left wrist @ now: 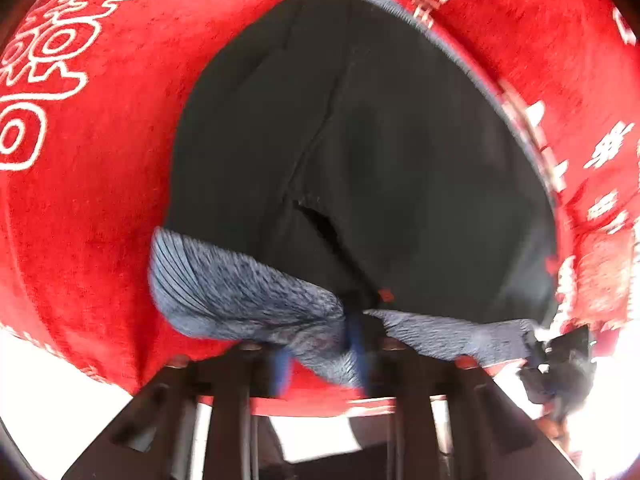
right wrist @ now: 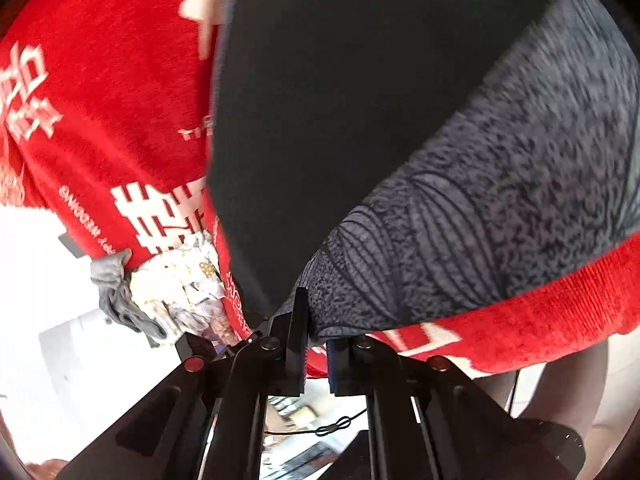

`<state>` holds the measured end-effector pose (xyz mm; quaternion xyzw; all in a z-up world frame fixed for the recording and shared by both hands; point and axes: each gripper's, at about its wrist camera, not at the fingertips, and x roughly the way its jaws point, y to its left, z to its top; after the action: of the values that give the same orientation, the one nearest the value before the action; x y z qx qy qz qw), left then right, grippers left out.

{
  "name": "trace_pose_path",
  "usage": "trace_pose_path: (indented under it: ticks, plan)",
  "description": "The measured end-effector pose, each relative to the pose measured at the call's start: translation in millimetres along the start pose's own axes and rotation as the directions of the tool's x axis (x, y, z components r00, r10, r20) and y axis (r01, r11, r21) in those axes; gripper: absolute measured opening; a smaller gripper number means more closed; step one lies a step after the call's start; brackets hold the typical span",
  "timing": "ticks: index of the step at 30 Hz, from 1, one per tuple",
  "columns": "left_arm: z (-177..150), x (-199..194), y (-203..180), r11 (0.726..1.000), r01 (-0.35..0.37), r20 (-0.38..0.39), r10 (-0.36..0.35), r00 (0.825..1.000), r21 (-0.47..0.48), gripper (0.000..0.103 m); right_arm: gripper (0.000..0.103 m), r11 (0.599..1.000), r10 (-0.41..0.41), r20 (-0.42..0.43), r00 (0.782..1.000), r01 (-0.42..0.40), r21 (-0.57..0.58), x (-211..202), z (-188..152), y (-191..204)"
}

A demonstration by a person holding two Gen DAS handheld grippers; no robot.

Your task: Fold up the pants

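Observation:
The dark pants point(left wrist: 360, 152) lie flat on a red cloth with white characters point(left wrist: 100, 220). Their grey knit waistband point(left wrist: 240, 296) runs along the near edge. My left gripper point(left wrist: 352, 336) is shut on the waistband near its middle, where a small red tag point(left wrist: 386, 294) shows. In the right wrist view the pants point(right wrist: 340, 100) fill the middle and the grey waistband point(right wrist: 500, 200) runs to the right. My right gripper point(right wrist: 310, 320) is shut on the waistband's corner at the table's near edge.
A crumpled pale patterned cloth and a grey rag point(right wrist: 168, 288) lie at the left edge of the red cloth. The red cloth point(right wrist: 100, 100) hangs over the table edge. The other gripper's black body point(left wrist: 560, 360) shows at the right in the left wrist view.

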<state>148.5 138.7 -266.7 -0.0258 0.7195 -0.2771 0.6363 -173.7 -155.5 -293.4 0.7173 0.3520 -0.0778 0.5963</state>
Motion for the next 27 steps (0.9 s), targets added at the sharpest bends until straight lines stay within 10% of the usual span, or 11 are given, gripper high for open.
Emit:
trace_pose_path:
  ticks: [9, 13, 17, 23, 27]
  plan:
    - [90, -62, -78, 0.996, 0.036, 0.303, -0.060, 0.951, 0.083, 0.024, 0.008, 0.965, 0.044, -0.016, 0.999, -0.047, -0.257, -11, 96, 142]
    - [157, -48, -102, 0.984, -0.168, 0.434, 0.125, 0.892, 0.061, 0.085, 0.010, 0.949, -0.050, -0.047, 0.998, 0.033, -0.313, 21, 160, 178]
    - [205, -22, -93, 0.973, -0.232, 0.431, 0.200, 0.880, 0.022, 0.090, 0.014, 0.947, -0.124, -0.035, 0.992, 0.108, -0.302, 59, 217, 173]
    - [235, -12, -83, 0.910, -0.406, 0.423, 0.400, 0.813, -0.079, 0.090, 0.070, 0.957, -0.144, -0.015, 0.989, 0.135, -0.257, 96, 248, 156]
    - [209, -25, -111, 0.870, -0.489, 0.425, 0.419, 0.802, 0.065, 0.090, 0.073, 0.938, -0.171, -0.024, 0.985, 0.155, -0.310, 79, 235, 177]
